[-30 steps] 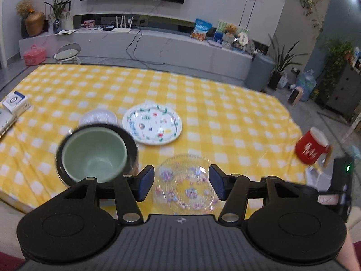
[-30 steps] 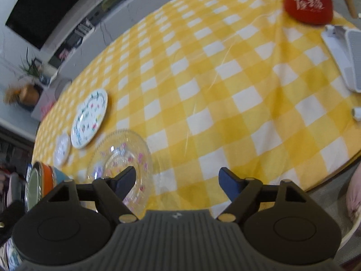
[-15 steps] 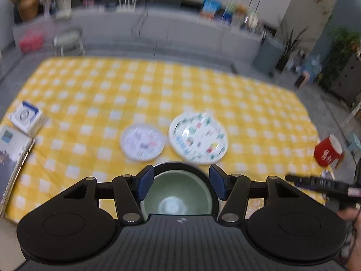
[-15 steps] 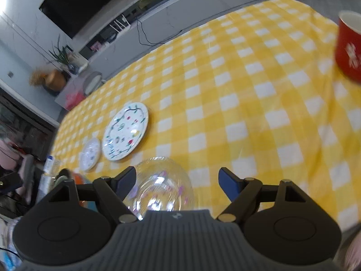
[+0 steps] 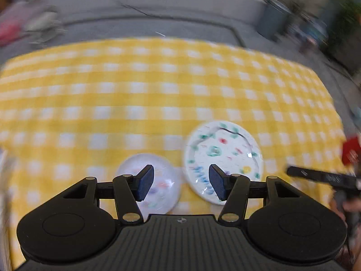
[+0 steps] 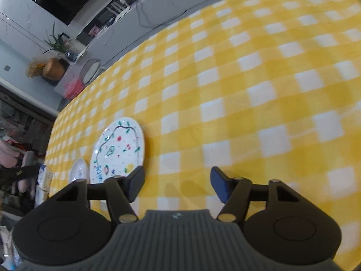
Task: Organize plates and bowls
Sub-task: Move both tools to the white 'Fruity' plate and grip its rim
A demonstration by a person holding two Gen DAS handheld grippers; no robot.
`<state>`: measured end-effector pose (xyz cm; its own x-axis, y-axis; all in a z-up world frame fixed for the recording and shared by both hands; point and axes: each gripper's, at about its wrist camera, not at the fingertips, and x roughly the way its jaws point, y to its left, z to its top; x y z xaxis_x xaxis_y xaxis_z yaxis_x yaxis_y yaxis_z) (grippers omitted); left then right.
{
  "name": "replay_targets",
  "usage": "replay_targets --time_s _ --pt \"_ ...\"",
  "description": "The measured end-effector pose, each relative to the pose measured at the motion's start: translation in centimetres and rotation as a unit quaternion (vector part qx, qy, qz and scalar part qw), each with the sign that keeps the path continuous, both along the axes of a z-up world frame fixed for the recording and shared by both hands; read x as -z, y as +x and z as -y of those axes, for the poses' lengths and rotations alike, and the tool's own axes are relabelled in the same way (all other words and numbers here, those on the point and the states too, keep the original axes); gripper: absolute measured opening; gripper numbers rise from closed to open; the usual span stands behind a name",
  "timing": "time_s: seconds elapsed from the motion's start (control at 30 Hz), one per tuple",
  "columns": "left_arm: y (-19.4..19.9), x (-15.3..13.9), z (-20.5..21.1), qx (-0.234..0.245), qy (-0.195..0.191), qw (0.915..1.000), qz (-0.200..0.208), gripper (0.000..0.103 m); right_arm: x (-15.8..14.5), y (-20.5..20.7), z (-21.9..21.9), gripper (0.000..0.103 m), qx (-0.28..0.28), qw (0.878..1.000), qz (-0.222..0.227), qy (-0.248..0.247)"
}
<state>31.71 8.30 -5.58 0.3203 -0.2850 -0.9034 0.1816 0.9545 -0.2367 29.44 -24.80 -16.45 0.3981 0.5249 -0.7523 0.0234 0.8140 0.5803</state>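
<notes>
Now, left tongs spread wide, gripping nothing, above the small plate and painted plate near the counter's front edge. Right tongs equally spread, empty.

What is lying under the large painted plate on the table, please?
The large painted plate lies flat on the yellow checked tablecloth, with cloth showing all around its rim. The small plate sits beside it, not beneath. Anything directly under the plate is covered.
</notes>
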Motion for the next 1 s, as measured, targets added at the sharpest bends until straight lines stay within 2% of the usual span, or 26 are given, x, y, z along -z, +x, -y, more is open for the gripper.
replay_targets --time_s 0.03,0.07,0.27,0.33,0.43,0.5,0.53,0.67,0.93,1.0 --pt "0.9 0.9 0.1 0.049 -0.026 0.9983 -0.017 0.065 0.3 0.4 -0.3 0.061 -0.004 1.000 0.002 0.012" --pt "1.7 1.8 0.1 0.075 -0.047 0.9956 -0.030 0.065 0.5 0.7 -0.5 0.060 -0.009 1.000 0.006 0.023" --pt "5.4 5.3 -1.7 0.068 -0.114 0.9885 -0.073 0.064 2.5 2.1 -0.7 0.042 -0.031 0.993 -0.033 0.105" --pt "6.1 6.1 -1.9 0.072 -0.124 0.9859 -0.087 0.063 2.9 2.5 -0.9 0.039 -0.039 0.992 -0.035 0.116" --pt "6.9 6.6 -2.0 0.079 -0.130 0.9854 -0.075 0.063 3.4 3.1 -1.1 0.033 -0.048 0.990 -0.039 0.125" --pt "7.4 7.2 -2.0 0.080 -0.128 0.9851 -0.083 0.063 4.0 3.6 -0.9 0.024 -0.049 0.988 -0.046 0.136" --pt "7.6 7.6 -2.1 0.079 -0.130 0.9844 -0.088 0.063 4.2 3.8 -0.8 0.024 -0.048 0.987 -0.051 0.147" --pt "8.3 8.9 -2.9 0.077 -0.165 0.9778 -0.104 0.062 5.2 4.3 -0.3 0.016 -0.038 0.981 -0.070 0.178" --pt "8.5 9.8 -3.7 0.090 -0.211 0.9685 -0.097 0.057 6.4 4.9 -0.1 0.015 -0.041 0.971 -0.090 0.217" --pt "8.6 10.3 -4.1 0.078 -0.226 0.9656 -0.103 0.044 6.4 5.0 -0.2 0.015 -0.045 0.971 -0.091 0.216"
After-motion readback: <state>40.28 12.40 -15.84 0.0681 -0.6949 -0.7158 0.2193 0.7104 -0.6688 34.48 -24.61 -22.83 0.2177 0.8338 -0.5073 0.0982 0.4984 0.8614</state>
